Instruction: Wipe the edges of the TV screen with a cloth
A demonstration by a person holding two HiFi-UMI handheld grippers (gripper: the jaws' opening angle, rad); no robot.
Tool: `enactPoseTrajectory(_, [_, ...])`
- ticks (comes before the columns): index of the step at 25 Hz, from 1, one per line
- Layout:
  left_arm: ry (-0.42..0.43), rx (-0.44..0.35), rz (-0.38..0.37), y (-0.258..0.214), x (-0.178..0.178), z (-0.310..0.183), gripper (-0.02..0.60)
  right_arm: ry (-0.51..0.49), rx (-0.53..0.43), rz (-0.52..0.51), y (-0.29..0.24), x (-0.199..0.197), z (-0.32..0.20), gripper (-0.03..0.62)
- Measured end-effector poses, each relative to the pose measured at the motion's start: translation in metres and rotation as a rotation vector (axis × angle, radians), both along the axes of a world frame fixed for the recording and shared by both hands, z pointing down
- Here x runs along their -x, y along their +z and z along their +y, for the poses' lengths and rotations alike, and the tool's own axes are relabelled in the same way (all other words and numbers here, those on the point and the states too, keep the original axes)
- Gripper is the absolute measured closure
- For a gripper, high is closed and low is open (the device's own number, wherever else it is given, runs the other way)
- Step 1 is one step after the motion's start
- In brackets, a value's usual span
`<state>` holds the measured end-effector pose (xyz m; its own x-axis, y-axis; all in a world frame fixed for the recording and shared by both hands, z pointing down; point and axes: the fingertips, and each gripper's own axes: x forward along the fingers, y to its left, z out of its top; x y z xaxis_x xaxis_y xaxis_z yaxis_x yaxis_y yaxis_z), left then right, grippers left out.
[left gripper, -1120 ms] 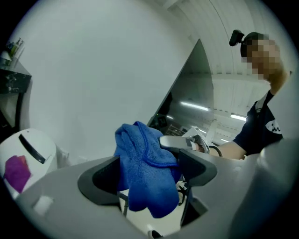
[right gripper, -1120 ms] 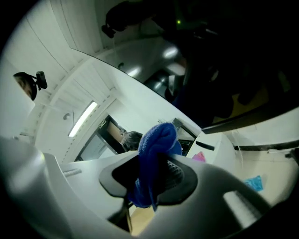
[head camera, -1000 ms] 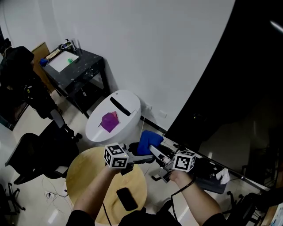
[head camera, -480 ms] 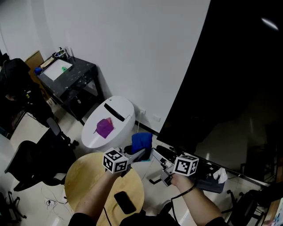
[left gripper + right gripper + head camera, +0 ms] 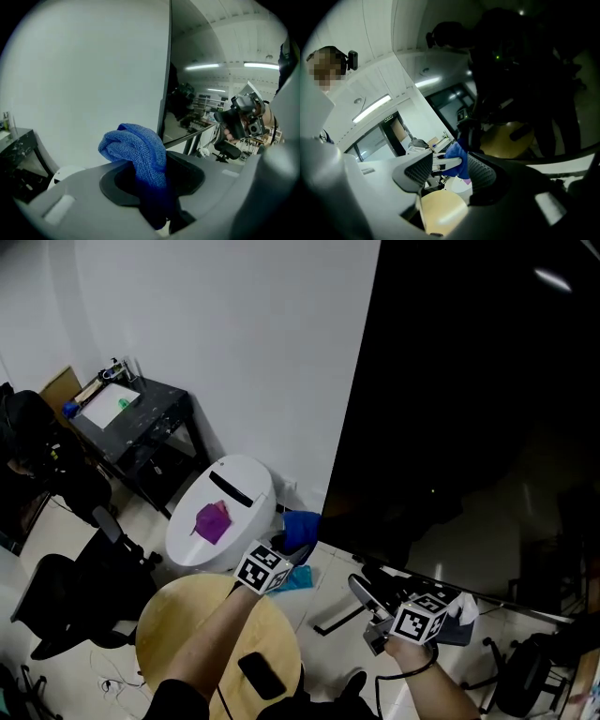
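Note:
The TV screen (image 5: 487, 409) fills the right of the head view, large and black. A blue cloth (image 5: 301, 525) sits bunched just off its lower left corner, with my left gripper (image 5: 295, 547) shut on it. In the left gripper view the cloth (image 5: 138, 149) stands up from between the pads, and the TV's left edge (image 5: 168, 70) runs upright just behind it. My right gripper (image 5: 367, 592) hangs lower right, below the screen, open and holding nothing. Through its spread jaws in the right gripper view (image 5: 445, 169) the cloth (image 5: 458, 162) shows some way off.
A white rounded bin (image 5: 220, 512) with a purple item on top stands by the wall. Below it is a round wooden table (image 5: 187, 634) with a phone (image 5: 261, 676). A black desk (image 5: 131, 423) and an office chair (image 5: 66, 601) are at left. The TV stand's foot (image 5: 337, 615) crosses the floor.
The cloth passed from the right gripper to the left. The left jaws closed on it and rose toward the TV's lower left corner. The right jaws opened and drew back to the lower right.

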<state>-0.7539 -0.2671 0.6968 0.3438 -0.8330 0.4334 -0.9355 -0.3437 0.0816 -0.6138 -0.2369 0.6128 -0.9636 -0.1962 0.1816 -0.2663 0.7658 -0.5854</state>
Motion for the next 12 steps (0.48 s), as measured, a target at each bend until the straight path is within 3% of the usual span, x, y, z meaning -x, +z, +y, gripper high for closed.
enactPoseTrajectory(12, [0.049,-0.071,-0.062,-0.059,-0.014,-0.011,0.465,0.076,-0.059,-0.053,-0.038,-0.070,-0.010,0.353])
